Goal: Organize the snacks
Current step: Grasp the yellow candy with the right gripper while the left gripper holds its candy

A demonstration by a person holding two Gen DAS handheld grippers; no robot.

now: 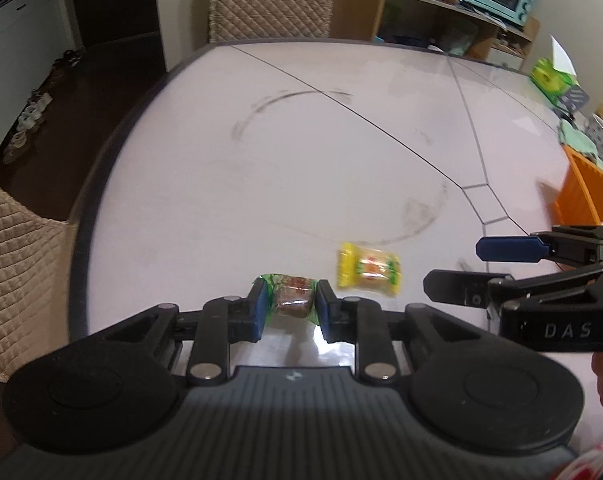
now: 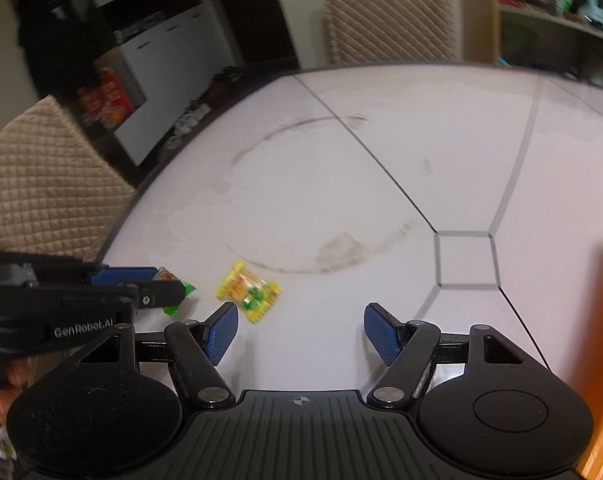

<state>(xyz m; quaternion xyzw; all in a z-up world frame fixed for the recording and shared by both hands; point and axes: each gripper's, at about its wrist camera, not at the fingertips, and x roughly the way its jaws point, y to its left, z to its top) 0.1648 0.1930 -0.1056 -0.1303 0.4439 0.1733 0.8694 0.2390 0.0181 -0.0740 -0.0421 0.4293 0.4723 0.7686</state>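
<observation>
The left gripper (image 1: 290, 307) clamps a green-wrapped brown candy (image 1: 293, 295), its sides hidden by the blue pads (image 1: 260, 309). A blurred yellow-wrapped candy (image 2: 248, 290) lies ahead-left of the right gripper's (image 2: 301, 333) spread, empty fingers, on the scuffed white table (image 1: 301, 152). An orange plastic bin (image 1: 581, 196) is cut off at right.

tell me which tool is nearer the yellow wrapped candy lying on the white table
Left. The left tool, shut on the green wrapped candy, sits just beside the yellow wrapped candy. The right tool is open, slightly farther off.
</observation>
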